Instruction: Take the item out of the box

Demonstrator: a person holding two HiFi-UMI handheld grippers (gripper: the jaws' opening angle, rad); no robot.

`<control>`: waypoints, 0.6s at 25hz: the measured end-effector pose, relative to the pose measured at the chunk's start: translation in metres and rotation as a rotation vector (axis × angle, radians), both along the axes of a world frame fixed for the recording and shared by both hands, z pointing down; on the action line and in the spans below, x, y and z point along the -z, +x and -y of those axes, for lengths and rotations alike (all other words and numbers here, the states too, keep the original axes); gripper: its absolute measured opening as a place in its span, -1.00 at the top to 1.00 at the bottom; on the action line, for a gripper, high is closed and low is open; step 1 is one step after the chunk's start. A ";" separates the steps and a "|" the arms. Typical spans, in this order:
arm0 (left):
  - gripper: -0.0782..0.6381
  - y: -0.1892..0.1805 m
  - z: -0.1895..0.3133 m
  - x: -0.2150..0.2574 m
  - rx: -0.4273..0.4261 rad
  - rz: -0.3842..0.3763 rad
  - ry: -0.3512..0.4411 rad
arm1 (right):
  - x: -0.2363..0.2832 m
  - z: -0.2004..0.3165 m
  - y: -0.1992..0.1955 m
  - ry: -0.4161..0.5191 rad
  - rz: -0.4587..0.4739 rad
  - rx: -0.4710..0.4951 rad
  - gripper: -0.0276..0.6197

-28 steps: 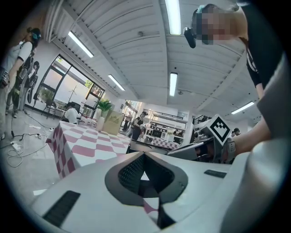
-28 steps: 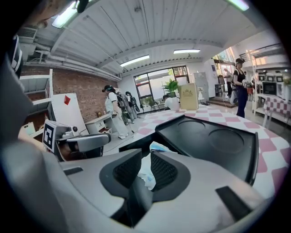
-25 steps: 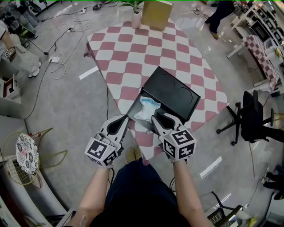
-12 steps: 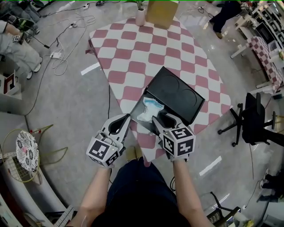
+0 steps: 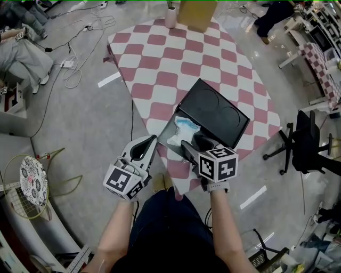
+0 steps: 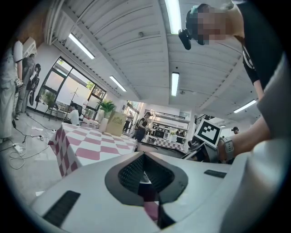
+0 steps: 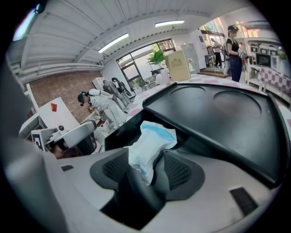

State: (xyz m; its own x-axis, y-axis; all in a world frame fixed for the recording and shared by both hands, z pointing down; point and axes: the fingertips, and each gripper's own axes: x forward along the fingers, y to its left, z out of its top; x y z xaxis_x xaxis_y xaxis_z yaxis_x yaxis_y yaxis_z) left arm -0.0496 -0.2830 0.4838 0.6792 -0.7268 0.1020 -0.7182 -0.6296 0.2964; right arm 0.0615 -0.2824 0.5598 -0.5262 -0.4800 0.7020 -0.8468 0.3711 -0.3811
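Observation:
A black box point(image 5: 213, 114) lies on the pink-and-white checkered table point(image 5: 160, 58) with its near side open. A white and blue soft packet point(image 5: 183, 130) stands in that opening. My right gripper point(image 5: 193, 142) is tilted down at the packet; its jaws have just been opening and now stand open. In the right gripper view the packet's point(image 7: 150, 145) lower end hangs loosely between the spread jaws of the right gripper point(image 7: 148, 167), with the box lid point(image 7: 218, 118) behind. My left gripper point(image 5: 153, 139) is shut, with its tip at the box's near-left corner. In its own view the left gripper point(image 6: 144, 159) shows nothing clearly pinched.
A tan carton point(image 5: 193, 13) and a white vase point(image 5: 170, 16) stand at the table's far end. Cables point(image 5: 80, 37) trail over the floor at left, and a black office chair point(image 5: 303, 144) stands at right. People stand around the room's edges.
The right gripper's jaws have spread wider and it has sunk a little toward the box and rolled. The packet stays in the opening. The left gripper has not moved.

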 end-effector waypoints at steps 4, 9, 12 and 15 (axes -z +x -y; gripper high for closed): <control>0.78 -0.002 0.003 -0.001 0.010 0.003 -0.008 | -0.003 0.005 -0.004 -0.012 0.008 0.000 0.14; 0.78 -0.007 0.006 -0.003 0.015 -0.002 -0.010 | -0.006 0.011 -0.011 -0.030 -0.001 0.020 0.14; 0.78 -0.010 0.008 -0.003 0.025 -0.003 -0.012 | -0.008 0.015 -0.017 -0.033 -0.003 0.039 0.14; 0.78 -0.013 0.009 -0.004 0.033 -0.007 -0.015 | -0.008 0.019 -0.022 -0.035 0.002 0.046 0.14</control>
